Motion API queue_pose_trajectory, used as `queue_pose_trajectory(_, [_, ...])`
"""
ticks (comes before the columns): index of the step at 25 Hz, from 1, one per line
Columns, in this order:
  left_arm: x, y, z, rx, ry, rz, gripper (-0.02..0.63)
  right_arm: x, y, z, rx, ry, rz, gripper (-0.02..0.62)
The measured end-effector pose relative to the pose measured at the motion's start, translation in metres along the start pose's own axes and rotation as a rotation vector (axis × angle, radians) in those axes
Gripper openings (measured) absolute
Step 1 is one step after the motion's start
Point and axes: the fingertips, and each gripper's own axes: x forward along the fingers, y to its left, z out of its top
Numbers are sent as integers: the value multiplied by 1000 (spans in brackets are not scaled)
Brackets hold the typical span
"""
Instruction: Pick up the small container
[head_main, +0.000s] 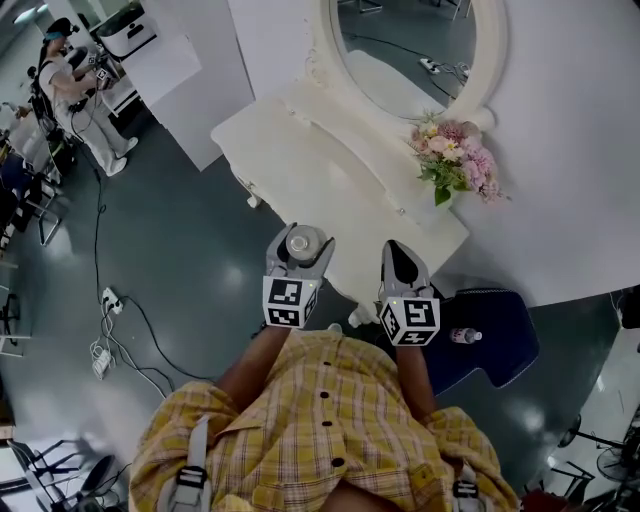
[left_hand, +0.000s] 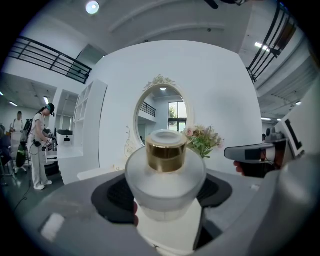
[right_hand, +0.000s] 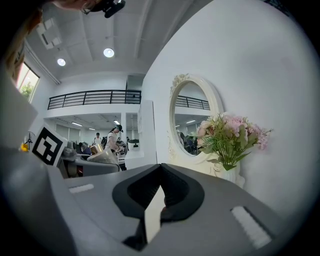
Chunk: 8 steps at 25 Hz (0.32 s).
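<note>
Your left gripper (head_main: 300, 244) pinches the small frosted-glass round container with gold collar (left_hand: 165, 175); right gripper (head_main: 399, 252) at its three o'clock, jaws pressed together

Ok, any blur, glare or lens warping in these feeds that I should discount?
Left gripper view: heavy fisheye bending and a dark rim; the small container between the jaws looks slightly soft, the mirror behind sharper. Right gripper view: same warping, flowers crisp, ceiling lights blown out. Head view: dim corners, faint sheen on the floor, no motion blur.
</note>
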Motion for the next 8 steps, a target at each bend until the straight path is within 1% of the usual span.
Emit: queue_pose_trajectory(8, [0,3,2,-3,-14,8,345,1,-2,1,-1,-1,-2,1])
